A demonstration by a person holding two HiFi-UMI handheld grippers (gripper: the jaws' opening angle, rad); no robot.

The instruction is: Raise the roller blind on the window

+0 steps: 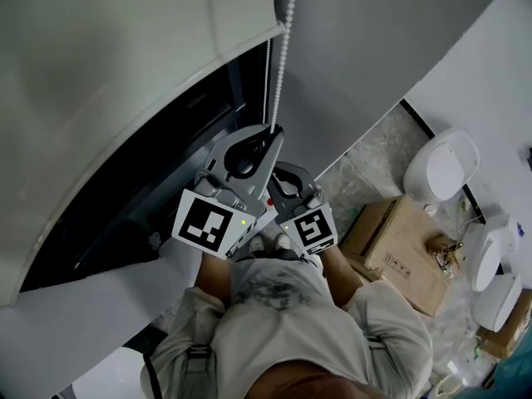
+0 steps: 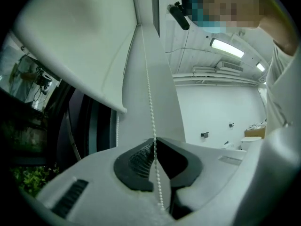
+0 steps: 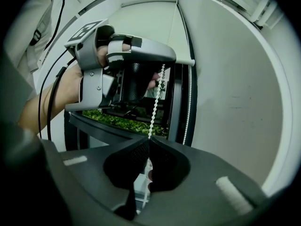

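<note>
The white roller blind [image 1: 108,73] covers the upper part of the dark window [image 1: 158,165]. Its white bead chain [image 1: 283,48] hangs at the window's right side. My light-grey left gripper [image 1: 271,131] is shut on the chain, which passes between its pads [image 2: 143,157] and runs up the bead chain [image 2: 149,93]. Just below it, my dark right gripper [image 1: 277,171] is shut on the same strand [image 3: 155,102], tips at the right gripper [image 3: 148,140]. The left gripper [image 3: 162,66] shows above it. A second strand [image 3: 189,102] hangs free beside the frame.
Green plants [image 3: 117,121] show through the glass. A cardboard box [image 1: 399,252] and white ceramic fixtures [image 1: 445,165] stand on the floor at the right. The window sill [image 1: 75,314] runs at the lower left. A grey wall [image 1: 374,48] rises right of the chain.
</note>
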